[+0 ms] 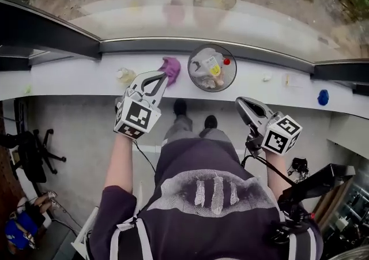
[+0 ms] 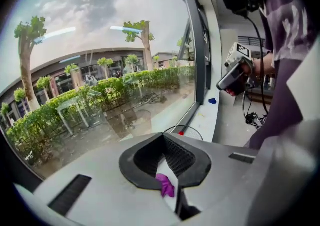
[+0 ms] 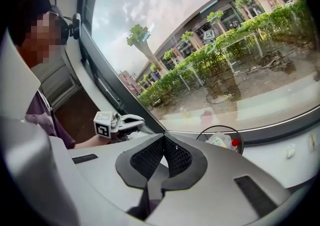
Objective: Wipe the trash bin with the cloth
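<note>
A round wire trash bin (image 1: 195, 60) with a clear liner and rubbish inside stands on the white window sill (image 1: 75, 83). Its rim also shows in the left gripper view (image 2: 192, 129) and the right gripper view (image 3: 202, 134). A purple cloth (image 1: 170, 68) lies on the sill just left of the bin. My left gripper (image 1: 162, 76) is shut and empty, its tips at the cloth's near edge; the cloth (image 2: 165, 185) shows just beyond its closed jaws (image 2: 164, 144). My right gripper (image 1: 240, 102) is shut and empty, held in the air short of the sill, right of the bin (image 3: 163, 141).
A small pale bottle (image 1: 124, 74) lies on the sill left of the cloth. A blue object (image 1: 323, 97) sits far right on the sill, with small white scraps (image 1: 266, 77) between. A window pane rises behind the sill. A black office chair (image 1: 31, 152) stands on the floor at left.
</note>
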Tool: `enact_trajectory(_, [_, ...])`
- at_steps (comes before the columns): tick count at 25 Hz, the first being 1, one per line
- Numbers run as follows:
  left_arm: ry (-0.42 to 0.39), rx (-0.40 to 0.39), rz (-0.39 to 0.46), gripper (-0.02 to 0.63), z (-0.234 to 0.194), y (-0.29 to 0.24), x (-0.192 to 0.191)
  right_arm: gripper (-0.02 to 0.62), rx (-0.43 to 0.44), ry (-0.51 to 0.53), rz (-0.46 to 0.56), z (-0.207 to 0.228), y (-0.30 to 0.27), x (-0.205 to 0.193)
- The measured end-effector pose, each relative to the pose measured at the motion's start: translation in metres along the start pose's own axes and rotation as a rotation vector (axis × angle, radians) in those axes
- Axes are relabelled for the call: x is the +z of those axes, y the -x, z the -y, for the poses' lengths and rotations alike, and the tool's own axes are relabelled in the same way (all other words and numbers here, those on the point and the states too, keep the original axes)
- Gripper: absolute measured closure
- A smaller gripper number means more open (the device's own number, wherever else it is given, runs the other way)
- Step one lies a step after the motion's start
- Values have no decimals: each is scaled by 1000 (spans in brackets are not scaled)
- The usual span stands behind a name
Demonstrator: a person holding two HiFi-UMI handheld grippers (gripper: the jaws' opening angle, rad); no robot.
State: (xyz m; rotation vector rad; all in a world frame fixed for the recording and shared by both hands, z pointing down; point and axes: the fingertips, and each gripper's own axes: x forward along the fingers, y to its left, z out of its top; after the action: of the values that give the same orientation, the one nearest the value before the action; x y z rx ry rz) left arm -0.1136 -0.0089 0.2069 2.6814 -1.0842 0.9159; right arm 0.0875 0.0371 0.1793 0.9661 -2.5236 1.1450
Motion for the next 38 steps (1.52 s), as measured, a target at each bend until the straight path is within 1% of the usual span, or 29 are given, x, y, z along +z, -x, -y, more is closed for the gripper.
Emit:
enact_trajectory(2, [8,-45,-34,612,-11,-20,-25,597,-30,8,-1,4,-11,3])
enact_trajectory(4, [-18,-61,-85,603,-23,-44,-49,597,-77,33,-14,13,-17,5])
enact_trajectory(5, [-40,-57,-114,570,-28,-57,-60,597,-106,43,-25,17,-17,5])
enact_trajectory(7, [-56,-61,-168,450,-31,-82,-82,597,-152,45,-51,25,-15,1])
enact_trajectory(8, [-43,-81,-195,366,-30,-96,-94,597,-169,39,-64,30,-14,-2])
enact_trajectory(9, [-24,-112,-226,305,-27,-110,-108,597,-183,36,-78,35,-13,-5])
enact_trajectory(11, [17,-186,-307,302,-18,-137,-142,597,-199,36,-103,47,-15,-11])
enact_trajectory(12, [27,-215,-349,285,-13,-148,-160,597,-200,36,-112,51,-16,-14])
enact_trajectory(14, [4,-245,-423,272,-7,-167,-192,597,-189,32,-121,57,-19,-21])
enact_trajectory(17, [-74,-258,-491,272,-9,-192,-226,597,-161,19,-153,71,-28,-40])
enact_trajectory(19, [-153,-282,-523,272,-10,-208,-247,597,-157,0,-179,86,-33,-57])
enact_trajectory(20, [-206,-302,-539,271,-8,-215,-258,597,-164,-12,-187,94,-34,-63])
enact_trajectory(23, [-391,-391,-589,220,8,-235,-291,597,-209,-58,-179,121,-30,-73])
enact_trajectory(26, [-563,-480,-675,159,15,-247,-330,597,-250,-69,-178,143,-29,-81])
enact_trajectory(28, [-657,-529,-715,150,17,-256,-351,597,-273,-73,-202,159,-28,-92])
enact_trajectory(31, [-774,-610,-750,143,27,-267,-375,597,-284,-105,-222,175,-29,-110])
enact_trajectory(34, [-850,-660,-772,143,36,-277,-394,597,-275,-135,-239,180,-35,-126])
enact_trajectory(38, [-864,-676,-780,144,41,-288,-410,597,-255,-142,-271,176,-42,-143])
